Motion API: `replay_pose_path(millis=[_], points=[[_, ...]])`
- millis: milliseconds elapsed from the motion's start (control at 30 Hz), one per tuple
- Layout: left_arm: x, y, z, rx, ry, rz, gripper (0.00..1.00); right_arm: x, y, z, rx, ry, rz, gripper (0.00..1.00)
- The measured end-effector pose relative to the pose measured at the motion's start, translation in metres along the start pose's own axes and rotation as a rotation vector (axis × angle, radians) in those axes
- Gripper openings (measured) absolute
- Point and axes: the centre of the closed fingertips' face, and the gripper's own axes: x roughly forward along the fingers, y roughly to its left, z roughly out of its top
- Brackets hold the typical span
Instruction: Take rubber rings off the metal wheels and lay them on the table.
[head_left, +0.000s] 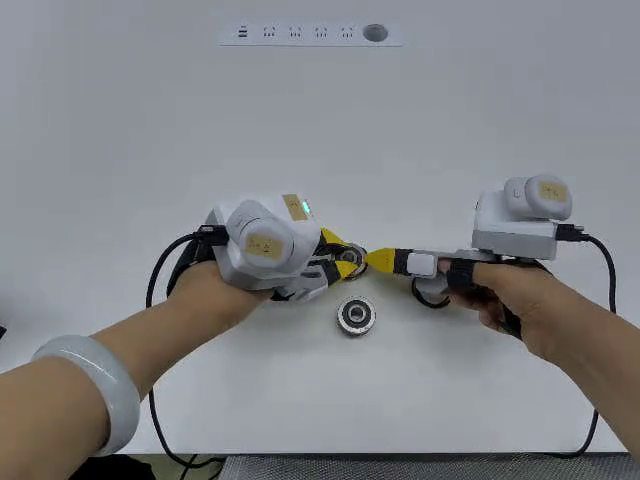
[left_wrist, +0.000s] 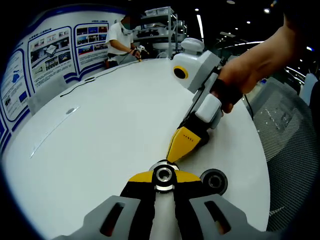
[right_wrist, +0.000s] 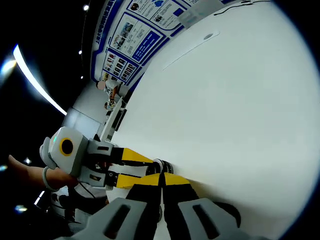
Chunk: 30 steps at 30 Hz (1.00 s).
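My left gripper (head_left: 345, 262) (left_wrist: 164, 178) is shut on a small metal wheel (head_left: 354, 261) (left_wrist: 164, 175) (right_wrist: 160, 164), held just above the white table (head_left: 300, 130). The wheel has a thin black rubber ring around its rim. My right gripper (head_left: 372, 260) (right_wrist: 160, 176) comes in from the right with its yellow tips pressed together at the wheel's rim, where the ring sits. In the left gripper view the right gripper (left_wrist: 173, 151) touches the wheel's top edge. A second wheel (head_left: 356, 315) (left_wrist: 214, 180) with its black ring lies flat on the table just in front.
A loose black ring (head_left: 430, 297) lies on the table under the right gripper. A power strip (head_left: 310, 34) is set in the table at the far side. Cables (head_left: 160, 270) trail from both grippers. A person (left_wrist: 120, 37) stands beyond the table.
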Motion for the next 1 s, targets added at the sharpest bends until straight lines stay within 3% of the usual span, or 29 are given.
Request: replay_pose_path(millis=[1000], points=[[0.0,0.0,0.0,0.009,0.007,-0.004,0.13,0.0,0.018,0.002,0.002,0.0,0.029,0.01]])
